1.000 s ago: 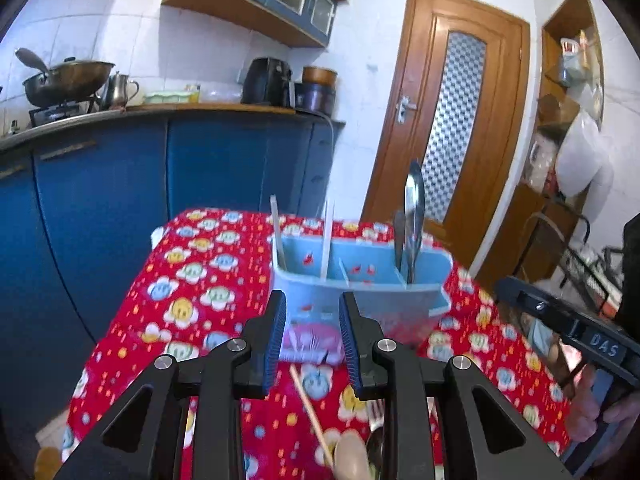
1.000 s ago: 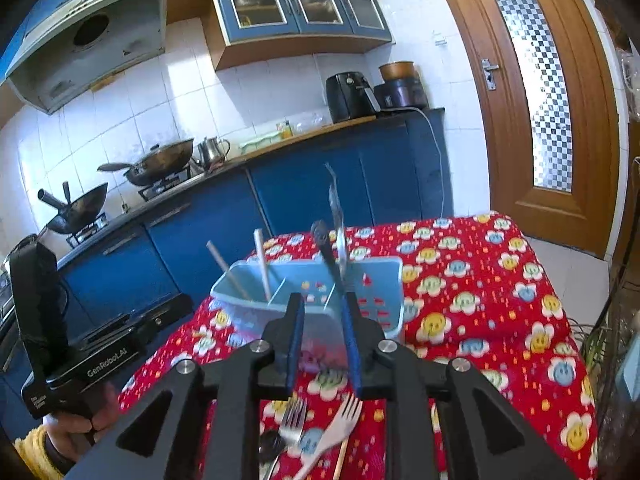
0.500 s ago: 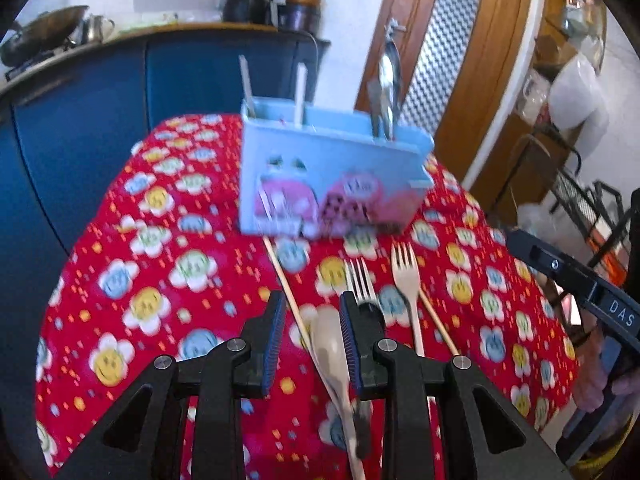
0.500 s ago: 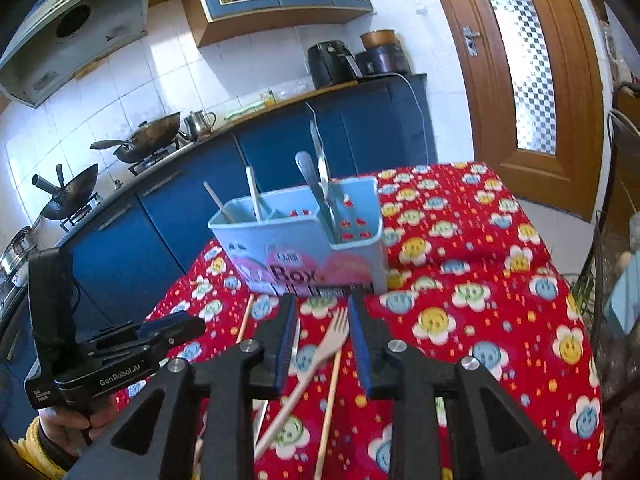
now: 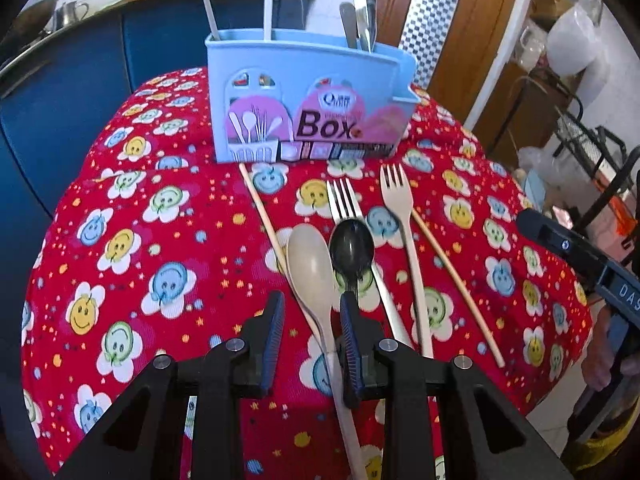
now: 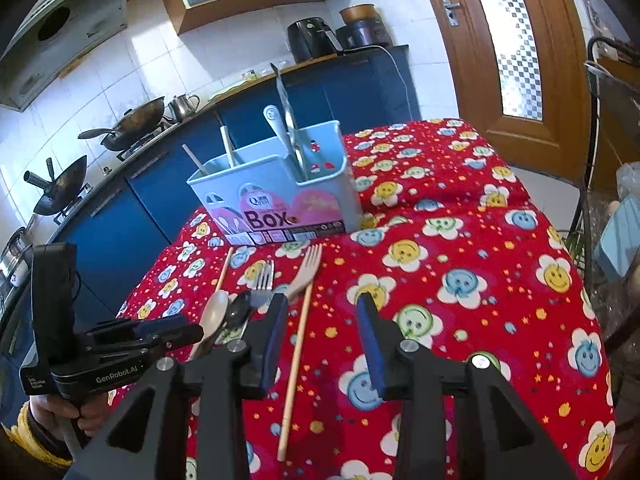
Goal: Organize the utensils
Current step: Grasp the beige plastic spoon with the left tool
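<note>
A light blue utensil box (image 5: 308,96) stands upright at the far side of a table covered with a red flowered cloth (image 5: 160,240). Two pale sticks (image 5: 267,16) rise from its left compartment; a metal spoon (image 5: 366,4) and another handle stand in its right one.

In front of the box, loose utensils lie flat on the cloth: a chopstick (image 5: 262,212) on the left, a beige spoon (image 5: 314,276), a black spoon (image 5: 352,246) resting over a metal fork (image 5: 342,202), a beige fork (image 5: 400,208), and a second chopstick (image 5: 456,276) on the right.

The left gripper (image 5: 310,316) hangs low over the beige spoon's handle, which runs between its parted fingers; jaws released, gripping nothing. The right gripper (image 6: 322,312) hovers above the cloth, jaws spread wide, with the right-hand chopstick just beside its left finger. It holds nothing.
</note>
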Tool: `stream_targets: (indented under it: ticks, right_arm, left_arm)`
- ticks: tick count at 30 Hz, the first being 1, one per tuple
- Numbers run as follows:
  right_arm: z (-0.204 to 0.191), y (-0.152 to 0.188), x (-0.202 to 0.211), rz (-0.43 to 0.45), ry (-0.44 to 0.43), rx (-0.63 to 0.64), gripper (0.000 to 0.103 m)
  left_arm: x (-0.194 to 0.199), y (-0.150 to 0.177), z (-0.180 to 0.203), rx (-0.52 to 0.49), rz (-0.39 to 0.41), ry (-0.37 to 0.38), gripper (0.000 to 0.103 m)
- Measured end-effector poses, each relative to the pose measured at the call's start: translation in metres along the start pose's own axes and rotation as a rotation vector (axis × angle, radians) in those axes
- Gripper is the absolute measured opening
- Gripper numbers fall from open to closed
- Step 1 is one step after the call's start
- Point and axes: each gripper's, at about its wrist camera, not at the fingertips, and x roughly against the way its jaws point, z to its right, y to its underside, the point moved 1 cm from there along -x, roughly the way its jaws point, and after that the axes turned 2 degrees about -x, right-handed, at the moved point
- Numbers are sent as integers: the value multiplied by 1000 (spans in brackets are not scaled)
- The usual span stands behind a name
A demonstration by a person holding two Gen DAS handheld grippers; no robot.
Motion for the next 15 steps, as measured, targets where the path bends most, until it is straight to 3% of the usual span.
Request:
stream_targets:
  ticks: [7,13,15]
  right_arm:
    - [7,5,-1,-17,-5,-22,41]
    - [10,7,-2,-19,-10,-33,41]
    - [11,7,-2,-20,-10,-33,41]
  left_arm:
    - [-4,5,-1,3,-19,-30,29]
    - [-9,7,2,13,-34,-4,29]
    - [-9,7,2,21,-30,7,24]
